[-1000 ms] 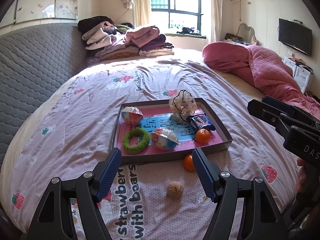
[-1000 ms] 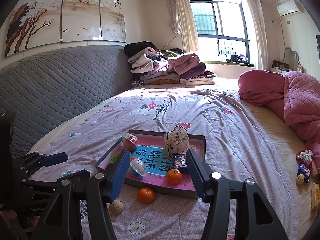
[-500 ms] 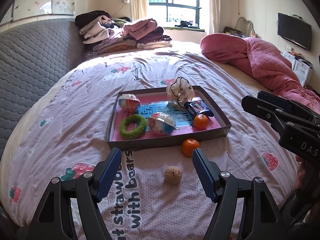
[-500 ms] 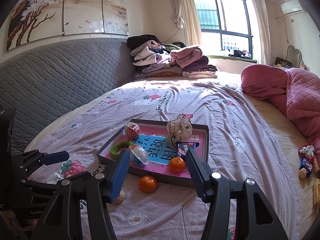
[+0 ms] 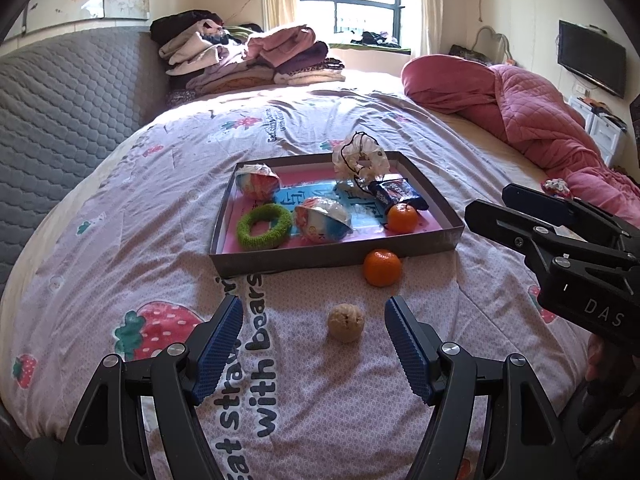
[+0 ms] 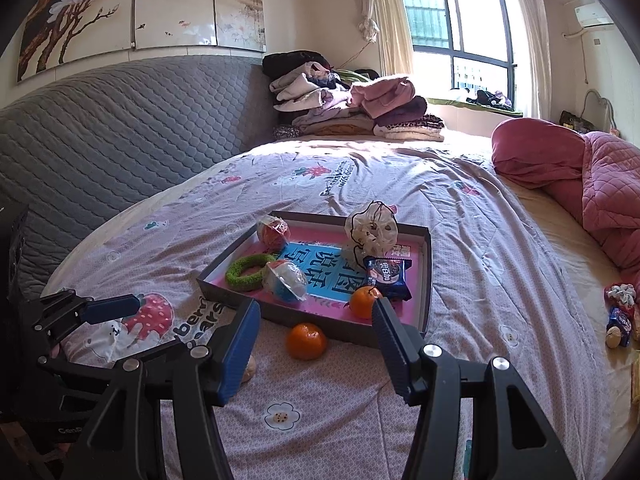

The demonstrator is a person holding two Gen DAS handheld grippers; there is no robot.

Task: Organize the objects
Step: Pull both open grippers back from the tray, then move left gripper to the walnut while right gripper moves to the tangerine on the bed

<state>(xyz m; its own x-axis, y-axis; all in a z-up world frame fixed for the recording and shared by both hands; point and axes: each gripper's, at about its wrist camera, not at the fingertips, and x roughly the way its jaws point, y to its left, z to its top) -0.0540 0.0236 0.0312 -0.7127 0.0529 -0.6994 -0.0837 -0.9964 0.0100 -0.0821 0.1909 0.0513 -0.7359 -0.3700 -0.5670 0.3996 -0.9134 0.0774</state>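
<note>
A walnut (image 5: pixel 346 323) is seen low in the middle of the left wrist view, on the bedspread (image 5: pixel 120 248) between the wide-open left gripper (image 5: pixel 314 344) fingers (nothing is touched). A tangerine (image 5: pixel 382 267) is set just above it, beside the tray (image 5: pixel 336 256). The right gripper (image 6: pixel 316 344) is also held wide and empty, with the tangerine framed between its fingers.

Bare bedspread (image 5: pixel 120 264) around walnut (image 5: pixel 346 323), tangerine (image 5: pixel 382 267) touching box (image 5: pixel 320 258) wall
</note>
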